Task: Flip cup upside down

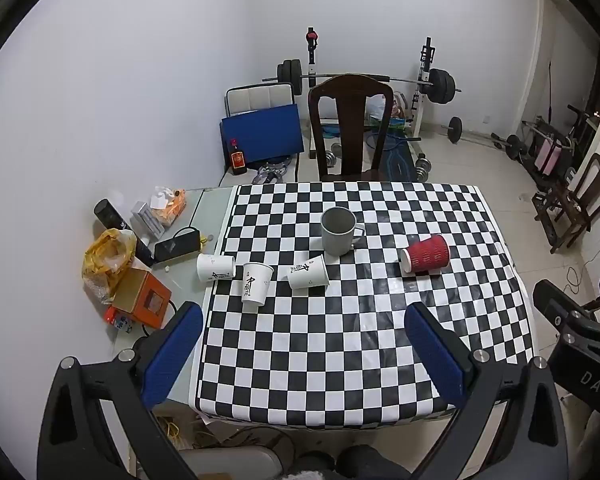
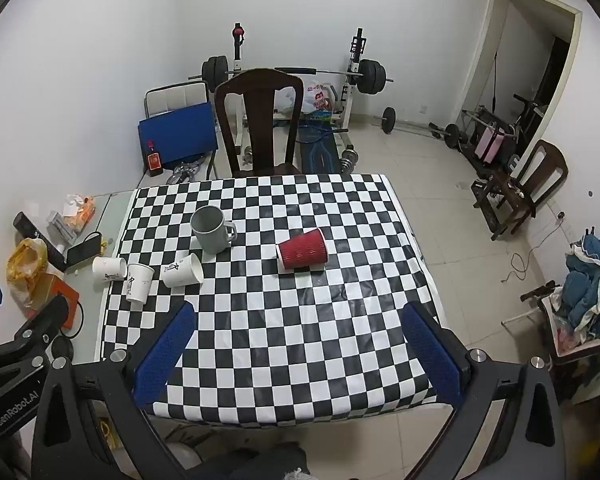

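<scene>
Near tabletop centre, toward right edge: red ribbed paper cup (image 2: 302,254) lay on its side, tapered, long axis roughly L–R, mouth toward right edge. Grey smooth mug (image 2: 212,229) upright w/ handle. Checkered glossy cloth (image 2: 300,320). Left gripper (image 1: 304,356) and right gripper (image 2: 296,354): jaws apart, empty.

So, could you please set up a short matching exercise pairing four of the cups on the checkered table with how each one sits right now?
Things:
1. grey mug
2. red ribbed cup
3. white paper cup nearest the clutter
4. middle white paper cup

States:
A. standing, mouth up, no handle
B. on its side, half off the checkered cloth
C. on its side, alone toward the right
D. standing, mouth up, with a handle

Pairs: 1-D, 2-C, 3-B, 4-A
</scene>
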